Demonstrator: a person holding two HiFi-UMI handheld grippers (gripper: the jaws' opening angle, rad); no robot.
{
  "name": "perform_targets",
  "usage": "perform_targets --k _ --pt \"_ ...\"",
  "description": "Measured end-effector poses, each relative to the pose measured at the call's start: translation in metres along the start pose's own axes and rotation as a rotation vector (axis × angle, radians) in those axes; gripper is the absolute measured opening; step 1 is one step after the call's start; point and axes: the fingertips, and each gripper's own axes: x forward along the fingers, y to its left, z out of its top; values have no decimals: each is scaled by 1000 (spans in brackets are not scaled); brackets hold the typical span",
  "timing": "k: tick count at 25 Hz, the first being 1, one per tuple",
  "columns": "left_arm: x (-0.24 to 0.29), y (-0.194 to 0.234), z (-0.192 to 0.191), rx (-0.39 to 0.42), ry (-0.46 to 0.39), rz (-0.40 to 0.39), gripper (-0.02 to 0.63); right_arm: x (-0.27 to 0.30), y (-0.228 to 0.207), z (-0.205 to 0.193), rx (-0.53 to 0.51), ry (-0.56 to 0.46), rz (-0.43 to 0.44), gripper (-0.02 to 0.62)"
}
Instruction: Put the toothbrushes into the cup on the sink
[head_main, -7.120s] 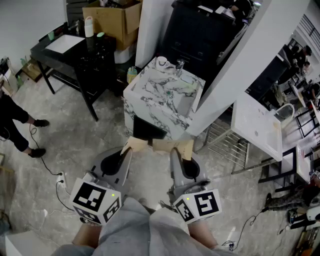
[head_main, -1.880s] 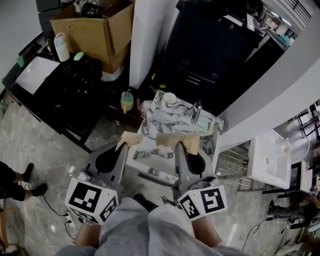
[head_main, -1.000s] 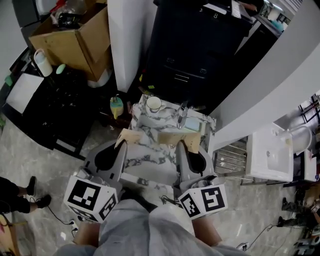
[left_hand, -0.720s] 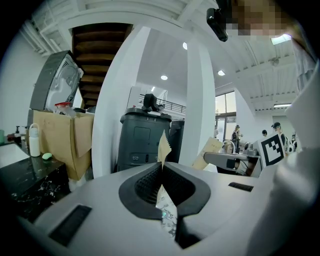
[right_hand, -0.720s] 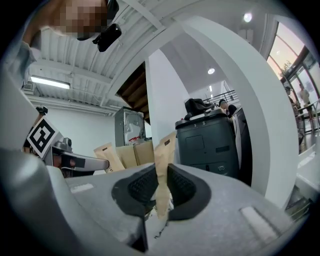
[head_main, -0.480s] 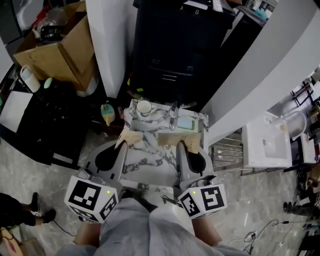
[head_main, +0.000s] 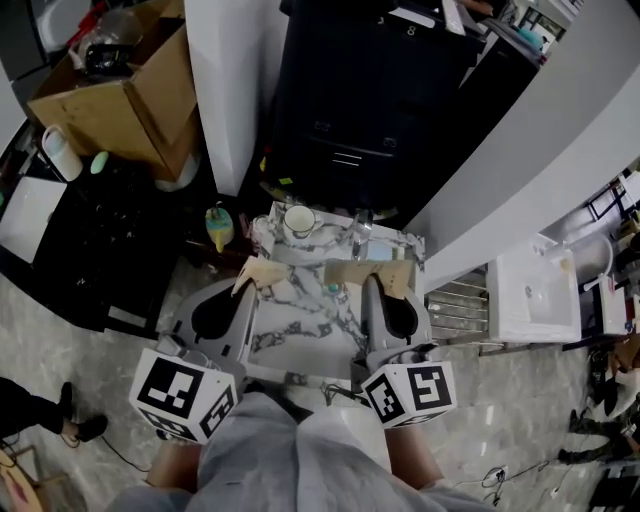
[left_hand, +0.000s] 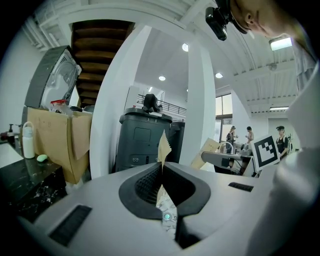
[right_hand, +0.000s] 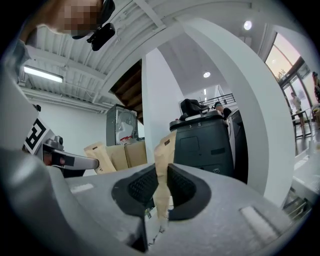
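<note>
Ahead of my left claw (head_main: 262, 273) and right claw (head_main: 372, 274), the white cup (head_main: 299, 219) stands at the marble sink's (head_main: 285, 335) far edge. Both claws are pinched closed and empty, level over the basin, probably on approach. The teal speck (head_main: 334, 288) between them may be a toothbrush; too small to tell.

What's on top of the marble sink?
On the marble sink, a white cup and a faucet stand at the far edge. The left gripper and right gripper hide parts of the top.
</note>
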Motion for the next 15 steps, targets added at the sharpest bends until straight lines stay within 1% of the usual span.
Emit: perform_targets --k 3,8,11,15 --pt "-4 11 -1 -8 1 16 6 15 3 -1 -18 -3 3 46" --pt "-11 30 -4 -20 4 52 6 47 7 -6 -44 4 32 46" --pt "-18 41 -4 -24 3 80 6 64 9 -9 -44 9 51 46" --pt "-28 54 -3 -31 3 121 6 88 10 -13 -69 14 61 46"
